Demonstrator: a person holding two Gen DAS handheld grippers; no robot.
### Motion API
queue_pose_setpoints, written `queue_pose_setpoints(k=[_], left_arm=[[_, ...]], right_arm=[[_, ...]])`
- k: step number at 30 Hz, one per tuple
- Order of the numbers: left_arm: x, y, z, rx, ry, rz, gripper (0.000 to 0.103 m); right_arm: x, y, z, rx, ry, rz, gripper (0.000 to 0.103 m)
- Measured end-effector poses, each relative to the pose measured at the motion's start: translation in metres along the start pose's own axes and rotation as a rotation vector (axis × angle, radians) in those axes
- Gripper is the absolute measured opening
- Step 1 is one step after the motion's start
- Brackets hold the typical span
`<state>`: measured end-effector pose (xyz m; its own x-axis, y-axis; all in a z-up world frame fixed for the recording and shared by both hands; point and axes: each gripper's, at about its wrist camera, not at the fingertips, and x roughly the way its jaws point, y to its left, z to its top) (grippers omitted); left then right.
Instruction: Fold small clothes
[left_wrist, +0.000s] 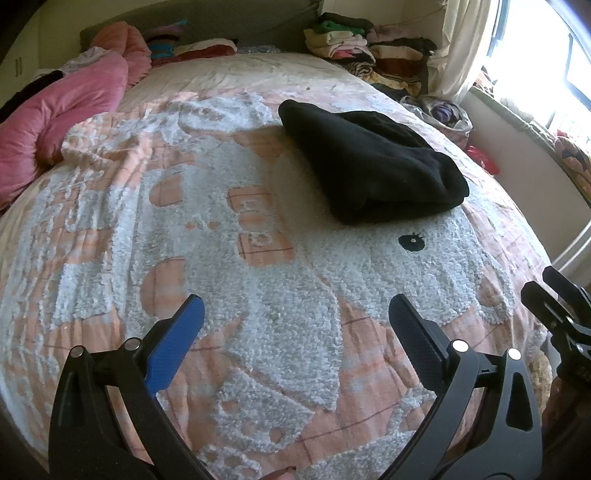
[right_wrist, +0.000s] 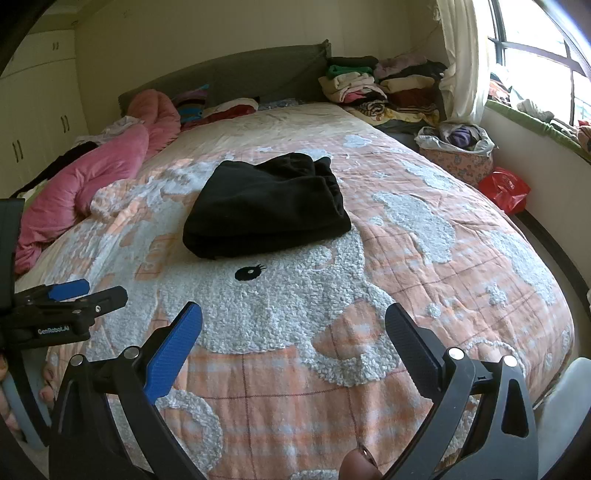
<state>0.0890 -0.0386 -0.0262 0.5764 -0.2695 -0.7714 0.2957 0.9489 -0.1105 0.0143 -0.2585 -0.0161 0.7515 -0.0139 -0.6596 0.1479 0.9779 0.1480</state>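
The left gripper (left_wrist: 295, 310) and the right gripper (right_wrist: 293, 317) both gape wide, holding nothing, above the near end of the peach bedspread (right_wrist: 424, 258). Bare quilt lies ahead of each. The bed's edge falls away at three o'clock toward a red bag (right_wrist: 504, 188). The black garment (right_wrist: 266, 210), folded into a thick bundle, rests at twelve o'clock mid-bed, apart from both grippers.

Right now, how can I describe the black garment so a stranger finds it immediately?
Start at the large bed with the peach-and-white fluffy bedspread. Near its middle, just beyond the embroidered black eye, lies the folded black garment. It is the only dark, folded piece lying alone on the cover; other clothes are stacked by the headboard.
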Motion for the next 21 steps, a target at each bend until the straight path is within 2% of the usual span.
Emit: queue_pose_setpoints(k=[11, 16, 19, 21], left_arm=[[-0.001, 0.001, -0.002, -0.004, -0.001, 0.017, 0.094], [-0.002, 0.011, -0.001, -0.038, 0.013, -0.026, 0.094], [-0.005, 0.035, 0.004, -0.1, 0.02, -0.034, 0.094], [-0.009, 0.069, 0.01, -0.171, 0.004, 0.006, 0.094]], right_arm=[[-0.005, -0.003, -0.001, 0.02, -0.003, -0.016, 0.099], [-0.014, -0.024, -0.005, 0.109, -0.013, -0.055, 0.099], [-0.029, -0.058, -0.009, 0.204, -0.038, -0.14, 0.099], [-0.045, -0.099, -0.017, 0.283, -0.063, -0.256, 0.099]])
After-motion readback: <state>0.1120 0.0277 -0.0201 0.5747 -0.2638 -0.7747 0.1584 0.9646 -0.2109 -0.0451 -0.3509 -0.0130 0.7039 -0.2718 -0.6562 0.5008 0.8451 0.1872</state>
